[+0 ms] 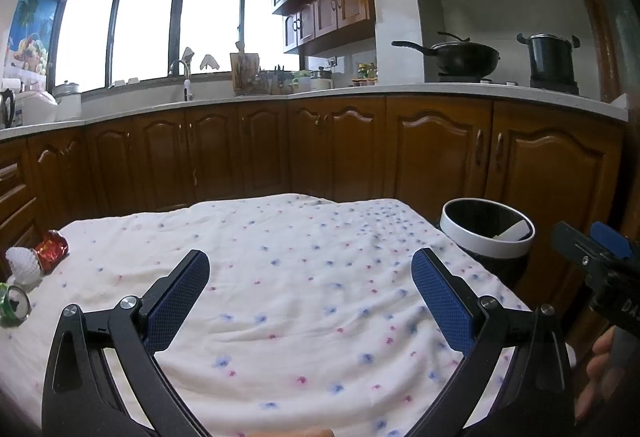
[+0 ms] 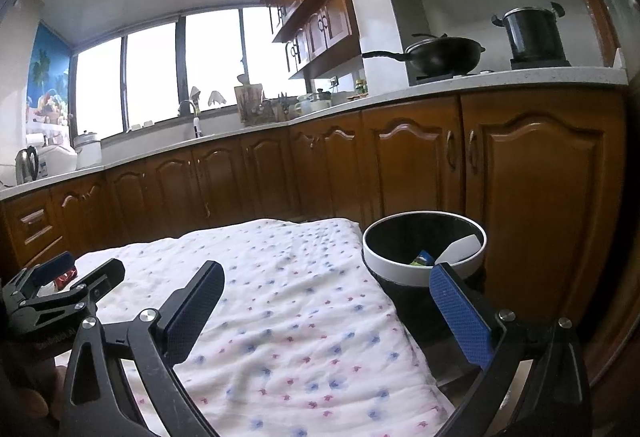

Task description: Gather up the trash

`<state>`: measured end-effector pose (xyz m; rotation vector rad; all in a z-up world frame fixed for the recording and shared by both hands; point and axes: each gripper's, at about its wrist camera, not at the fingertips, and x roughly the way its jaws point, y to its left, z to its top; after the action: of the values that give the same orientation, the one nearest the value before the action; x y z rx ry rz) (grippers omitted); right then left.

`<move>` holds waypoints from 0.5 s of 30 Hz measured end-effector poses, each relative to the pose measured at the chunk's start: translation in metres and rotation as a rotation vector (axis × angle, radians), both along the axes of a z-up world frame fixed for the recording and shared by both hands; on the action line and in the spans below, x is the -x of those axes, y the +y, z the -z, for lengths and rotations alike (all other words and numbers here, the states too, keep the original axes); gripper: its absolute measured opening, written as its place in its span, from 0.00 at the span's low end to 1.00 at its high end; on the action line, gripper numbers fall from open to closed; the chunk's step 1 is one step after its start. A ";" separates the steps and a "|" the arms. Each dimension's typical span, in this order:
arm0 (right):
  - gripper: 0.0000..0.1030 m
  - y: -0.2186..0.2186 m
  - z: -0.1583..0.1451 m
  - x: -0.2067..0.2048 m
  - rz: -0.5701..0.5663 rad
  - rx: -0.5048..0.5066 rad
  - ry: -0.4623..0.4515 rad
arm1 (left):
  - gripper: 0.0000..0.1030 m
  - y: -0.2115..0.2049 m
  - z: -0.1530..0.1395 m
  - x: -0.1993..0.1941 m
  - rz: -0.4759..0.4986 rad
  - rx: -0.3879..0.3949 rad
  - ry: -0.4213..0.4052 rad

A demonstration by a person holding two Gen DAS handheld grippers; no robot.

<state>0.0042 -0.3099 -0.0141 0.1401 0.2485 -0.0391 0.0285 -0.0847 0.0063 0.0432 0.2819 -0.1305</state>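
Nearest the lens in the left wrist view, the left gripper (image 1: 310, 277) hangs over a table covered by a white cloth (image 1: 280, 277) with small blue and pink flowers; its two blue-padded fingers stand wide apart with nothing between them. The right gripper (image 2: 328, 291) is likewise spread and empty, its right finger reaching over the edge of the table toward the bin (image 2: 424, 277).

The trash left to collect sits in a small cluster at the far left edge of the table: a crumpled red wrapper (image 1: 52, 245), a white foam fruit net (image 1: 24, 265) touching it, and a green can (image 1: 14, 305) lying on its side just beside the net, its open top facing the camera. The black bin with the white rim stands on the floor off the table's right corner, well apart from that cluster, and already holds a few scraps.

All three pieces look light. The wrapper should crush easily, so a pinch across its bunched middle would do. The foam net is soft and springy; closing well onto its body seems wiser than catching an edge. The can is stiffer and smooth, probably inclined to roll or slip, so gripping across its round body near the middle looks safest. The left gripper is the nearer one to them.
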 end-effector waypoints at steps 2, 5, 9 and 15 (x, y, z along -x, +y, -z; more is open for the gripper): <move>1.00 0.000 0.000 0.001 -0.001 -0.001 -0.003 | 1.00 0.001 0.000 0.000 0.000 0.003 -0.002; 1.00 0.001 0.000 0.001 0.001 0.000 -0.006 | 1.00 0.000 0.000 0.001 -0.003 0.002 -0.008; 1.00 0.000 0.000 0.001 -0.001 -0.002 -0.005 | 1.00 -0.001 0.001 0.002 0.002 0.002 -0.009; 1.00 0.000 0.000 0.001 -0.002 -0.002 -0.006 | 1.00 -0.002 0.000 0.002 0.007 0.000 -0.004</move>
<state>0.0034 -0.3098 -0.0136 0.1416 0.2429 -0.0361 0.0268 -0.0870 0.0065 0.0446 0.2779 -0.1374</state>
